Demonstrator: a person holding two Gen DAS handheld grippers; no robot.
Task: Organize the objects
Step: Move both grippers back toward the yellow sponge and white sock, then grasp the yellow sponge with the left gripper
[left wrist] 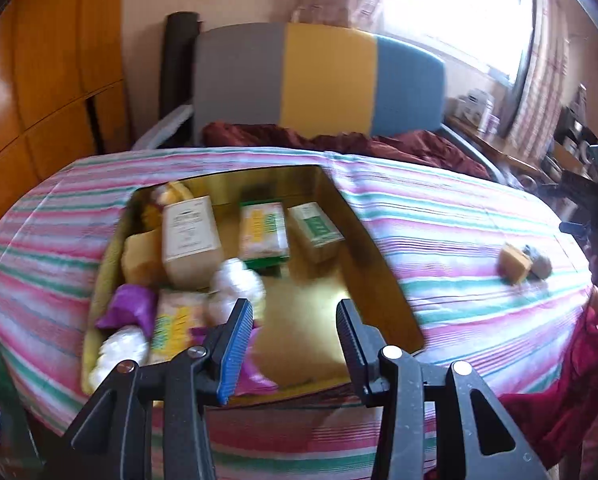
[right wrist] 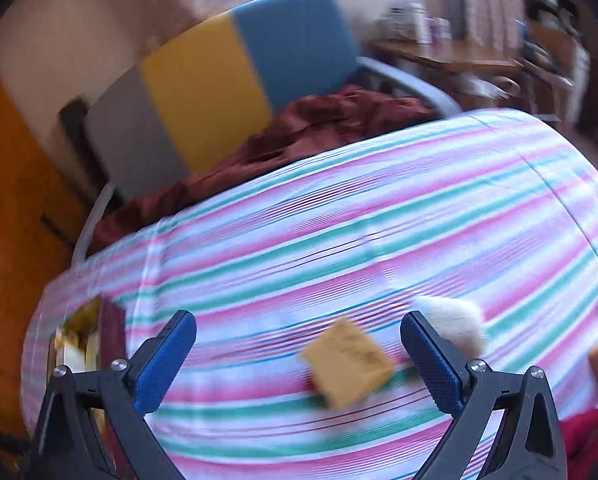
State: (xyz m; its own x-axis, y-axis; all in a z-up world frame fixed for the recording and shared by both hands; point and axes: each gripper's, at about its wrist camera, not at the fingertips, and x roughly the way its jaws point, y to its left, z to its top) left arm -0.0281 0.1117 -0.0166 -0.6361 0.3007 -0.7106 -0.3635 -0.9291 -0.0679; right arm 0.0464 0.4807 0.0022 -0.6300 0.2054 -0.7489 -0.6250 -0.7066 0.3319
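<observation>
A shallow gold box [left wrist: 379, 276] lies on the striped cloth [left wrist: 459, 216]. It holds cartons [left wrist: 191, 236], a yellow sponge [left wrist: 139, 256], white fluffy balls [left wrist: 235, 280] and purple packets [left wrist: 129, 308]. My left gripper [left wrist: 294, 308] hovers over the box's near end, its jaws apart with only the gold floor showing between them. In the right wrist view my right gripper [right wrist: 299, 320] stands wide open just above a yellow sponge [right wrist: 347, 360], which lies loose on the cloth between the fingers' lines. A white fluffy ball [right wrist: 455, 324] sits behind the right finger.
The same sponge [left wrist: 513, 262] and a grey lump [left wrist: 539, 262] lie far right of the box. A grey, yellow and blue chair back [left wrist: 319, 76] and a maroon cloth [left wrist: 339, 140] stand behind. A red sleeve [left wrist: 571, 364] is at right. The box corner [right wrist: 99, 336] shows at left.
</observation>
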